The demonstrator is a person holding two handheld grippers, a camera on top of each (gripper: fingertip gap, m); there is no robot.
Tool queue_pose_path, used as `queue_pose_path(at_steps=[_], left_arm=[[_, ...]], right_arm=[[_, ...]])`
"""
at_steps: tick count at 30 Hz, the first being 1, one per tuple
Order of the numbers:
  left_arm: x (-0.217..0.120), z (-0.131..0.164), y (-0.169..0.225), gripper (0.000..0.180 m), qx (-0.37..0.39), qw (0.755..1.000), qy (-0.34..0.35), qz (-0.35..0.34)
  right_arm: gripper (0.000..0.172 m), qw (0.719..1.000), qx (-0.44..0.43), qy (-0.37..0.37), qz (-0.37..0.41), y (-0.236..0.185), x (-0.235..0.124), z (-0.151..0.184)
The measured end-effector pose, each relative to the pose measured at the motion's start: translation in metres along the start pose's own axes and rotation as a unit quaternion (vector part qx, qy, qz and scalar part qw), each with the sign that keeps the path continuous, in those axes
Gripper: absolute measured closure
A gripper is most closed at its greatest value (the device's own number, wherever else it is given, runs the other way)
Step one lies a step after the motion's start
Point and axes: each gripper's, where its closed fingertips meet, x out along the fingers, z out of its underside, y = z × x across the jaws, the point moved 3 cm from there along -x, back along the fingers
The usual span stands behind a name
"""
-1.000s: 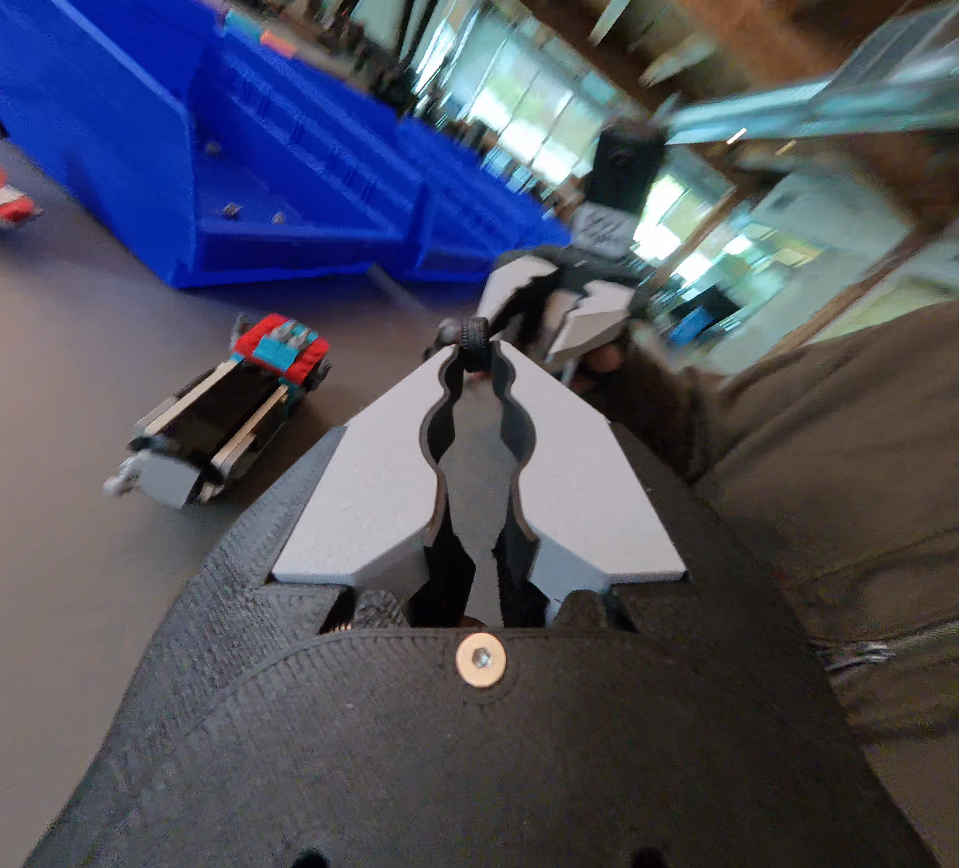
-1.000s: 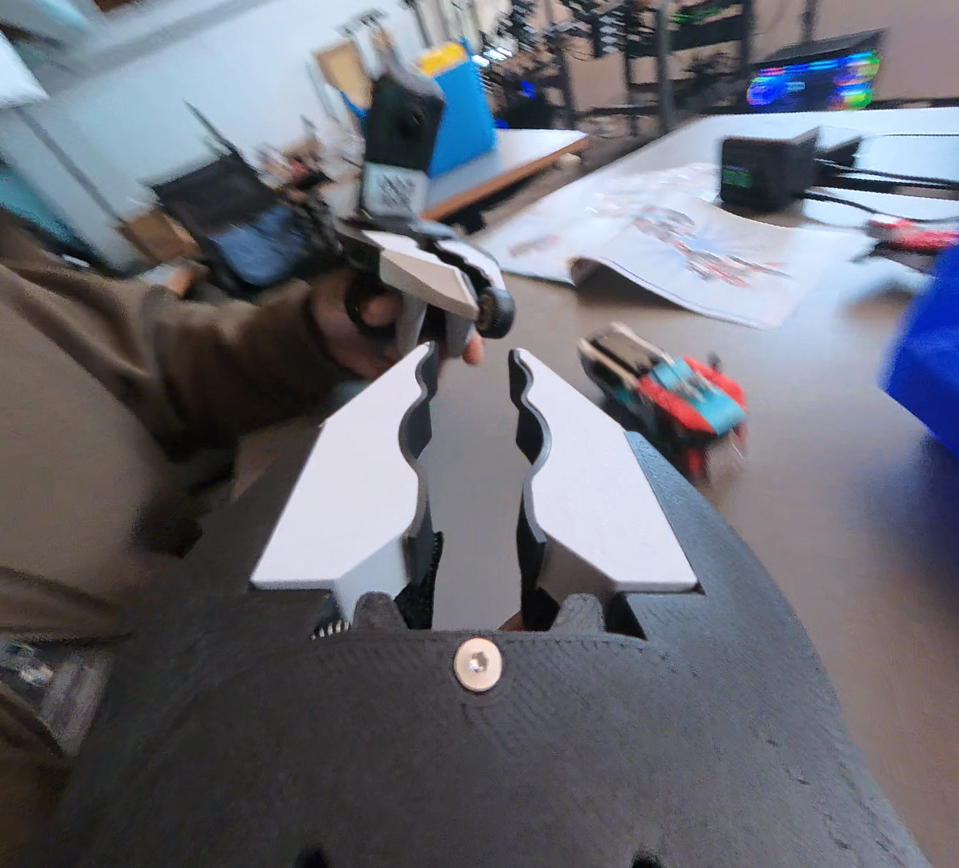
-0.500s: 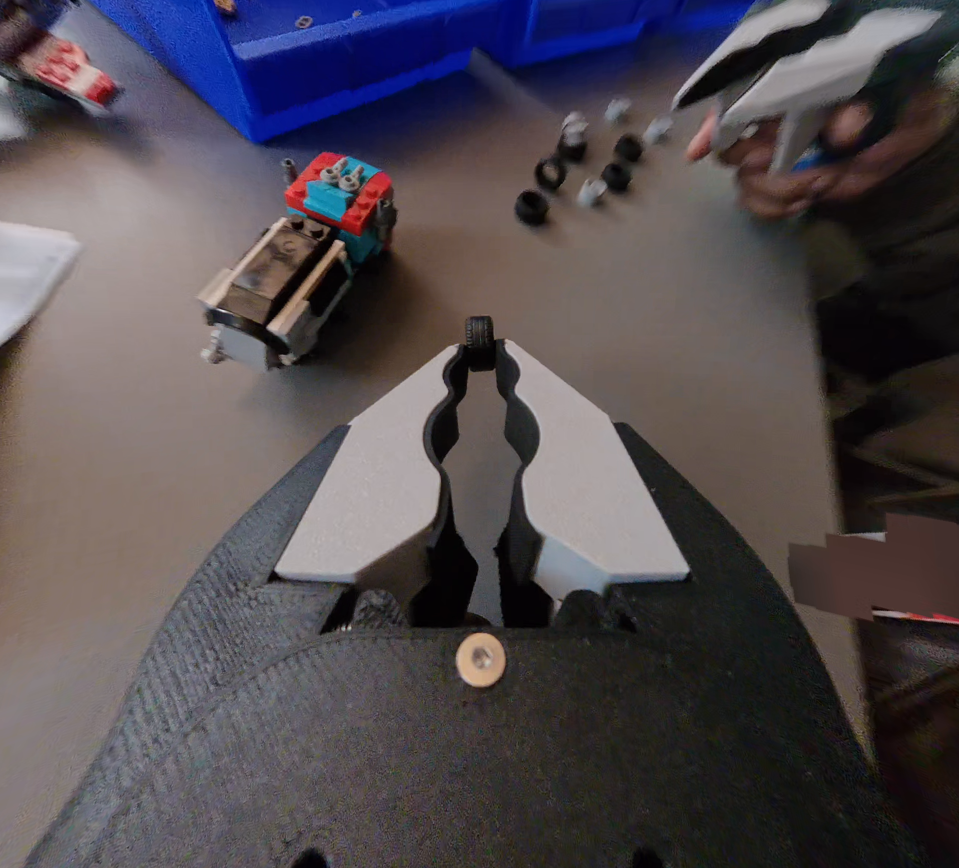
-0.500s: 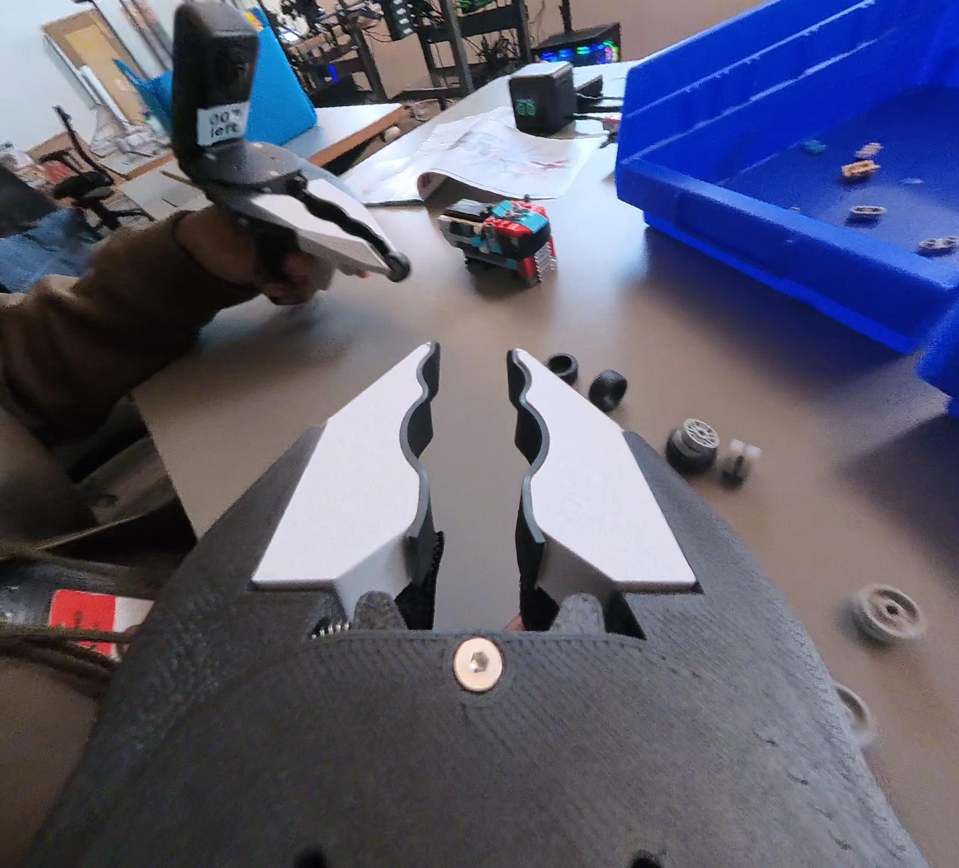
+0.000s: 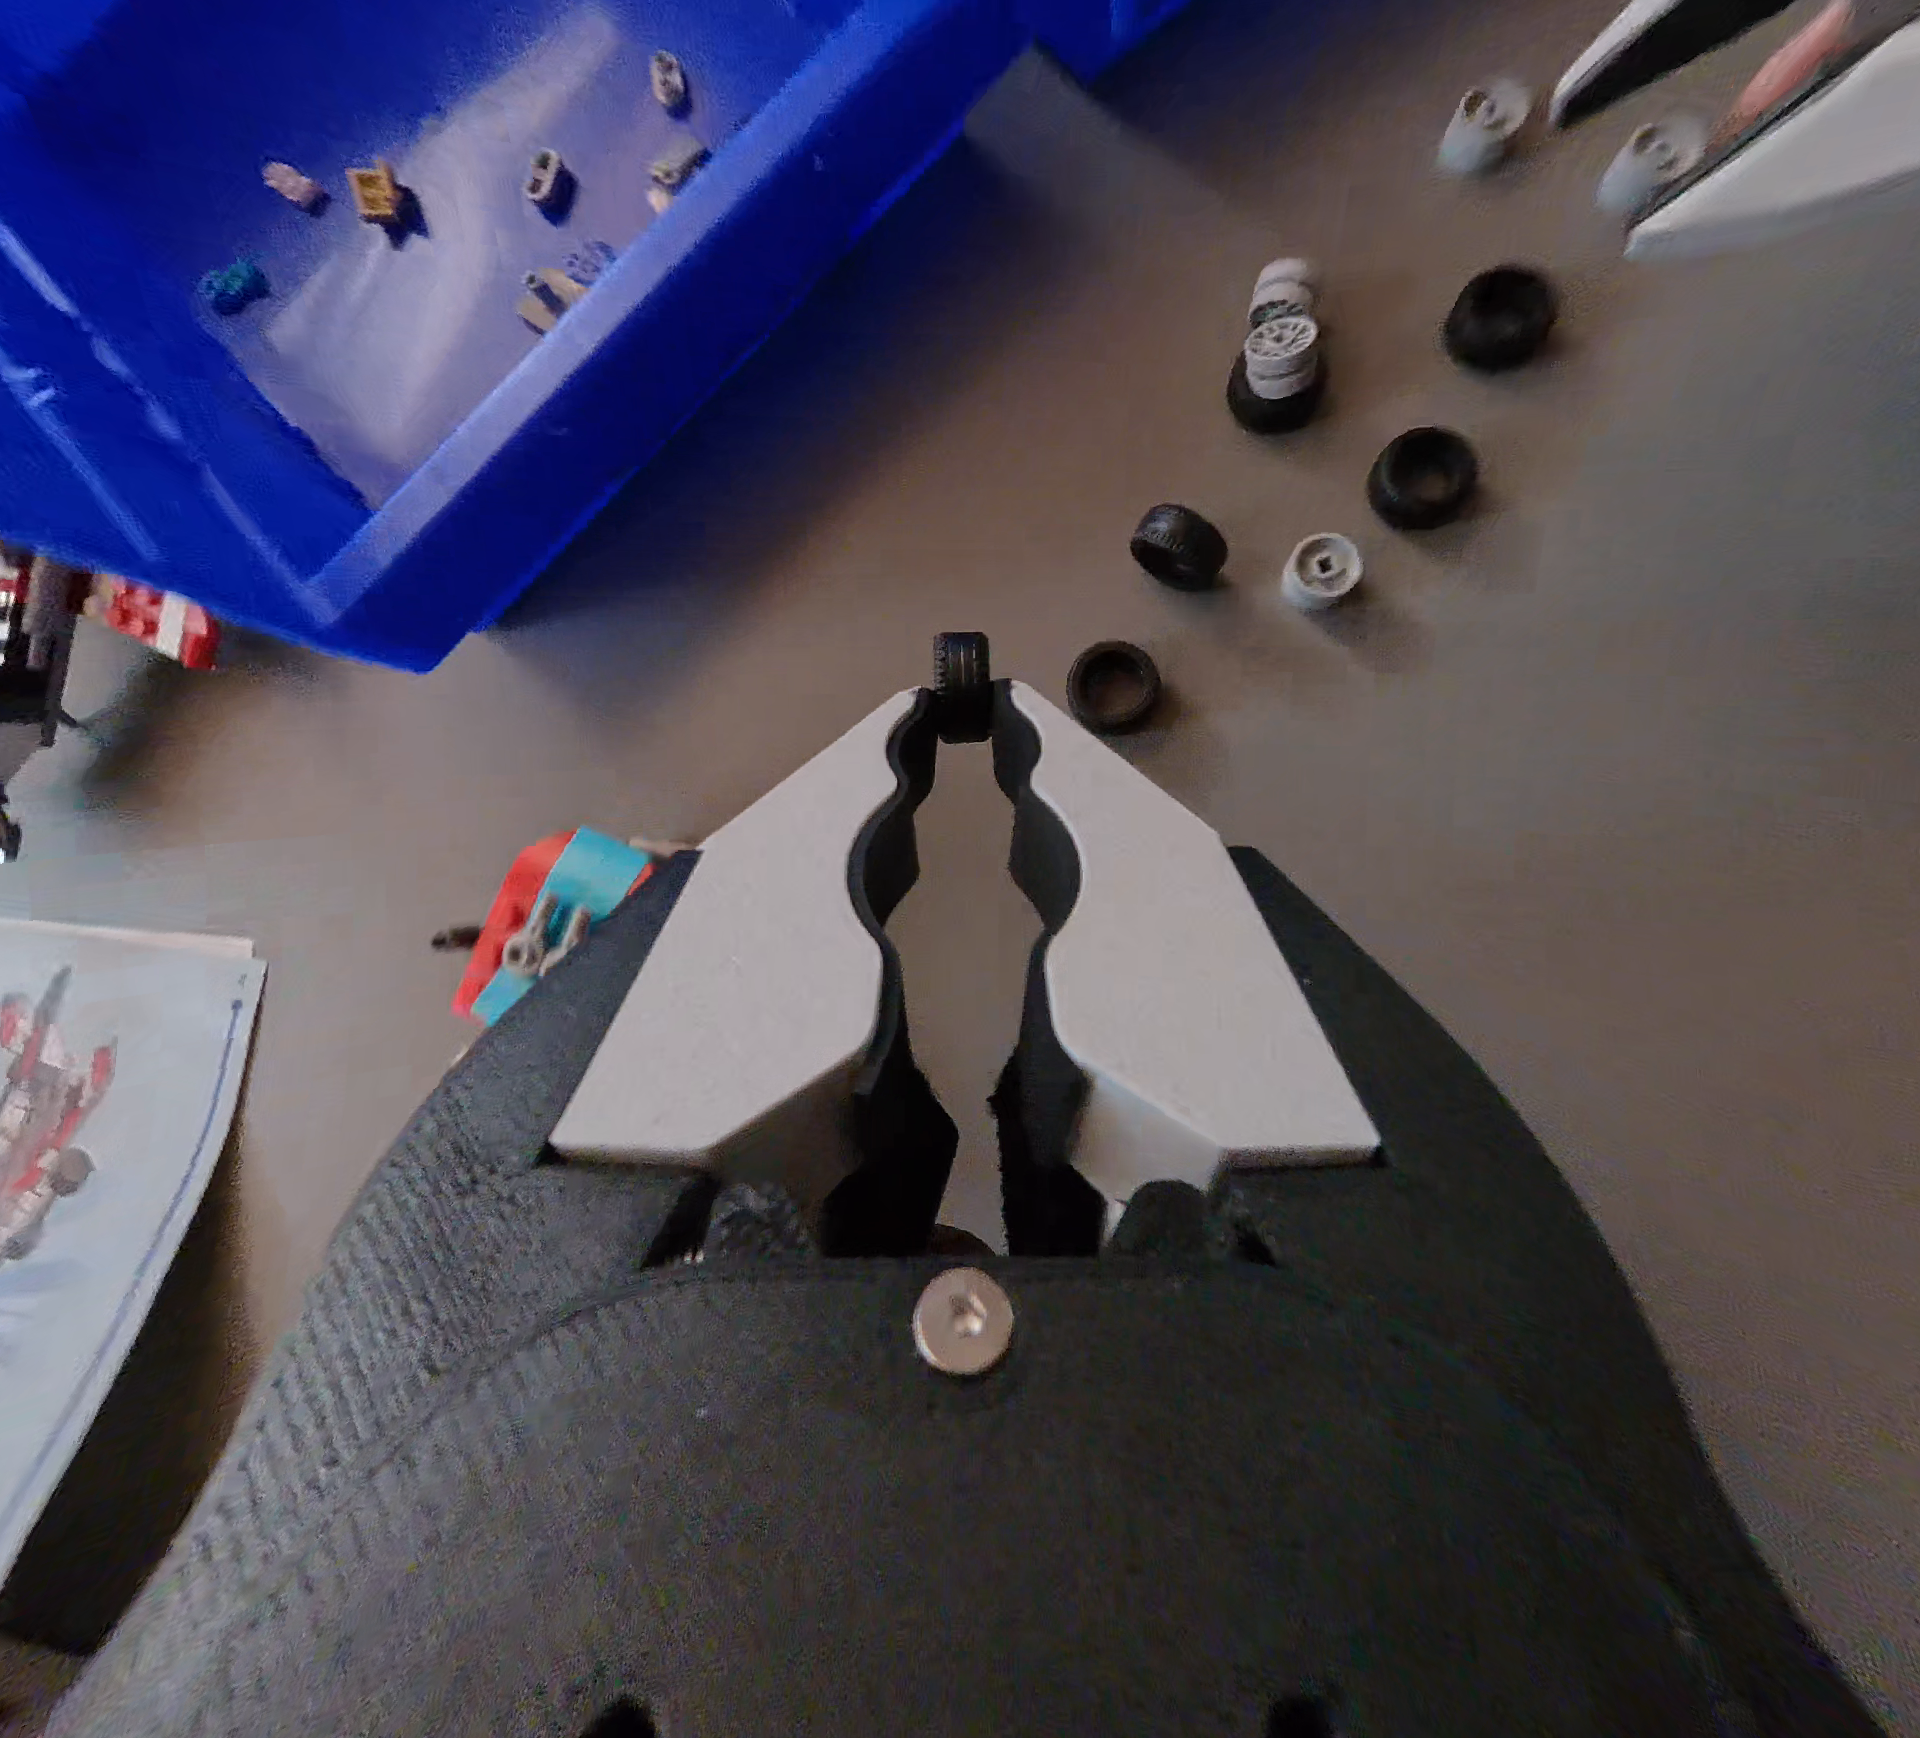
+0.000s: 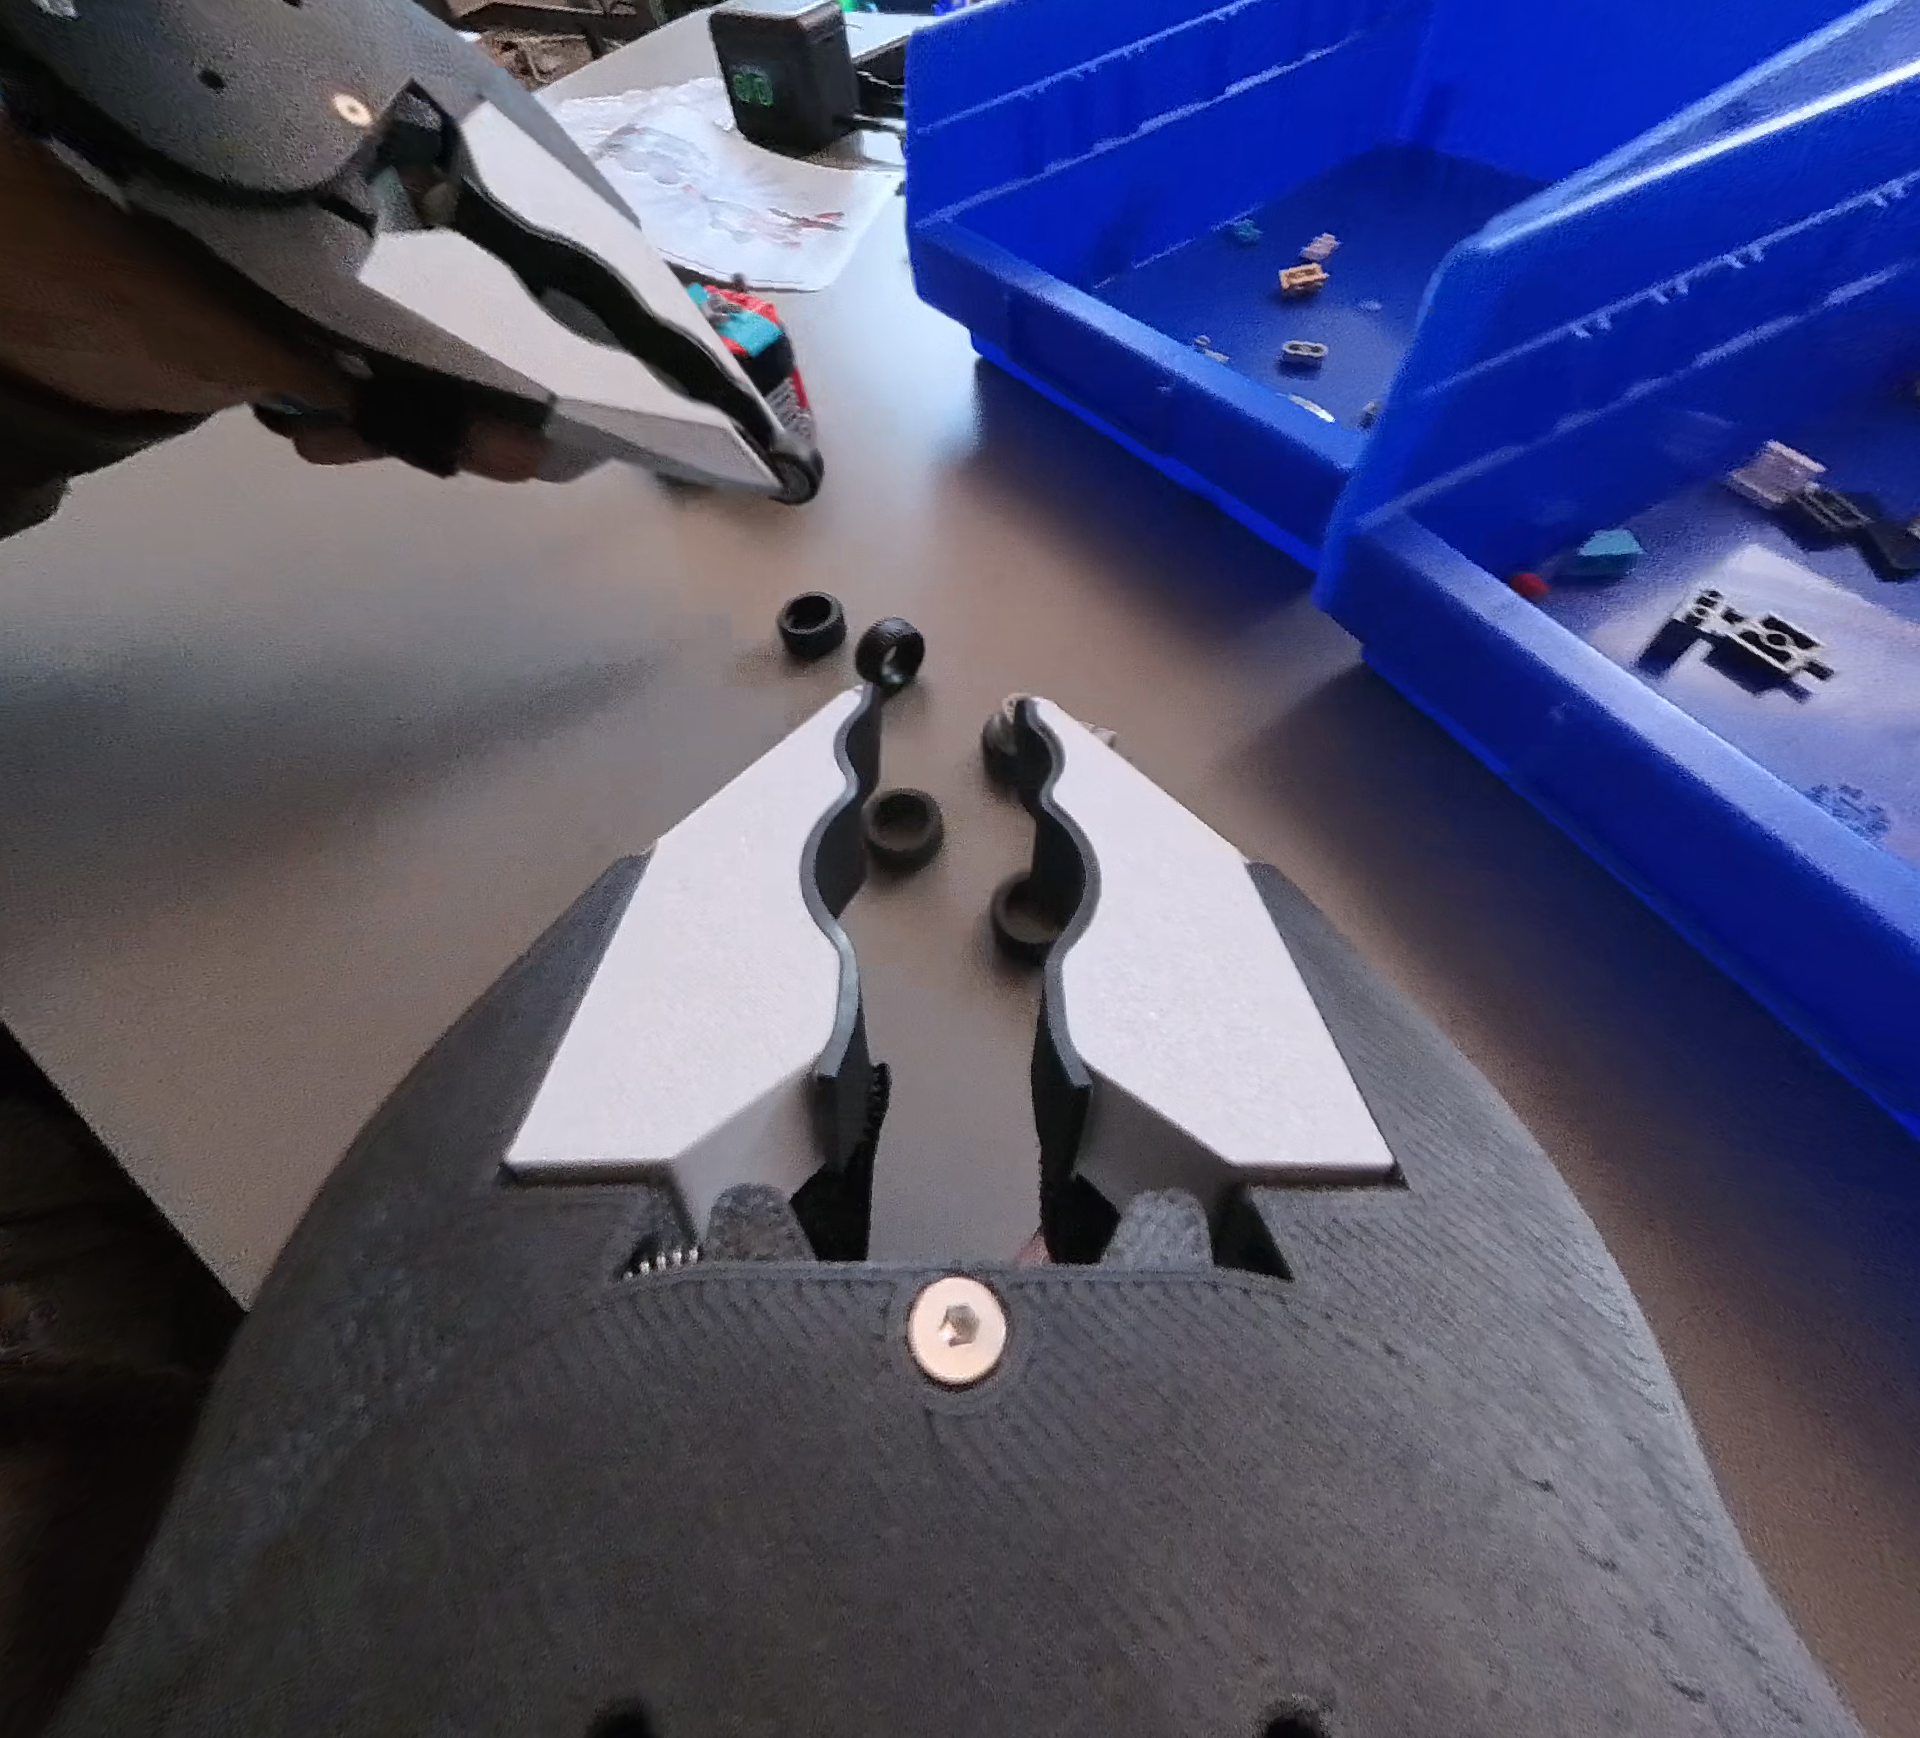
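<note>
My left gripper (image 5: pixel 961 701) is shut on a small black tyre (image 5: pixel 960 672), pinched upright at the very fingertips above the grey table. The right wrist view shows the same tyre (image 6: pixel 795 478) at its tip. My right gripper (image 6: pixel 945 712) is open and holds nothing. It hangs low over loose black tyres (image 6: pixel 902 826) lying on the table between and beside its fingers. Its grey fingers (image 5: pixel 1787 192) show at the top right of the left wrist view, next to two grey wheel hubs (image 5: pixel 1481 125).
Several loose black tyres (image 5: pixel 1421 478) and grey hubs (image 5: pixel 1322 571) lie right of centre. Blue bins (image 5: pixel 623 441) with small bricks stand at the back, also in the right wrist view (image 6: pixel 1143 317). A red and teal toy car (image 5: pixel 551 909) and a booklet (image 5: pixel 94 1117) lie at the left. Spacing between my two grippers at the tips: around 12 cm.
Both grippers have come down from mid-air toward the table. The left still holds the tyre at its tips. The right has moved over the loose tyres, still open.
</note>
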Motion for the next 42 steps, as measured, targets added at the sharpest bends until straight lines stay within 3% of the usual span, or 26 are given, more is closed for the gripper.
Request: queue_pose_path(at_steps=[6,9,13,21,26,33,37,42], left_arm=[[0.031,-0.013,-0.010,0.170,0.074,0.988,-0.107,-0.083],[0.043,-0.011,-0.006,0.169,0.092,0.982,-0.151,-0.066],[0.046,-0.010,0.001,0.165,0.094,0.983,-0.155,-0.032],[0.038,-0.007,0.007,0.152,0.064,0.991,-0.119,0.018],[0.010,-0.011,0.009,0.147,0.005,0.998,-0.031,0.059],[-0.030,0.011,0.025,0.146,-0.100,0.972,0.096,0.190],[-0.032,0.025,0.029,0.145,-0.117,0.964,0.132,0.198],[-0.037,0.036,0.037,0.145,-0.087,0.960,0.163,0.210]], right_arm=[[0.146,1.000,0.020,-0.002,0.015,0.015,-0.010,0.006],[0.146,0.999,0.028,-0.006,0.016,0.019,-0.014,0.008],[0.146,0.999,0.029,-0.003,0.014,0.020,-0.019,0.008],[0.146,0.999,0.031,-0.009,0.004,0.018,-0.018,0.013],[0.145,1.000,0.019,-0.010,-0.004,0.014,-0.017,0.010],[0.142,0.996,-0.058,-0.038,-0.051,-0.003,0.006,0.006],[0.141,0.989,-0.112,-0.074,-0.061,-0.001,0.023,0.002],[0.141,0.974,-0.169,-0.131,-0.077,0.017,0.034,0.008]])
